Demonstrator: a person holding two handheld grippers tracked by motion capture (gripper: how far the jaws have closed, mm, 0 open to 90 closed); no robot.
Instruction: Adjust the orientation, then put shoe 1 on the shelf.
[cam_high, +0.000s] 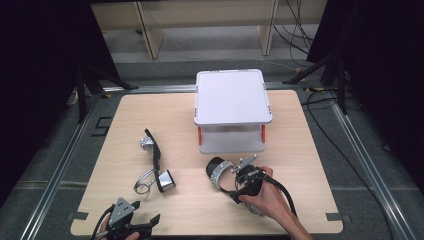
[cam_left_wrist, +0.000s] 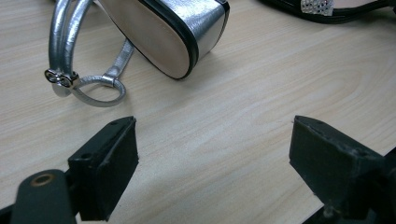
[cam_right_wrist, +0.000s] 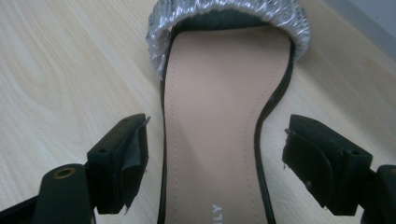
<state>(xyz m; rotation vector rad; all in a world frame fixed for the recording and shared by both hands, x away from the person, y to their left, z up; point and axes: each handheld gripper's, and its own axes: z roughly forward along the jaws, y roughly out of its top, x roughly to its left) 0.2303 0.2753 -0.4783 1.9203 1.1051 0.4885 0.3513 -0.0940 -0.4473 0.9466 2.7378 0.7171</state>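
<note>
Legibly, only "ILY" is printed on the insole of the sandal (cam_right_wrist: 219, 126) straddled untouched by the wide-open right gripper (cam_right_wrist: 215, 163) before the shelf (cam_high: 233, 97); the second sandal (cam_left_wrist: 163, 28) is faced by the wide, empty left gripper (cam_left_wrist: 215, 163).

In the high view, the right hand (cam_high: 267, 197) and right gripper (cam_high: 245, 176) cover the rear half of the sandal (cam_high: 217, 172) beneath them; its heel cannot be made out. In the right gripper view, that sandal's insole runs off the bottom edge, and its printed lettering is cut to "ILY". The left gripper (cam_high: 131, 219) is cropped by the high view's lower edge, the hand holding it hidden. In the left gripper view, the silver block-heeled sandal (cam_left_wrist: 180, 32) lying on its side is cut off at the top edge; only part of the strap loop (cam_left_wrist: 95, 86) is visible. The lower shelf of the white two-tier rack (cam_high: 232, 97) lies mostly hidden under its top.
</note>
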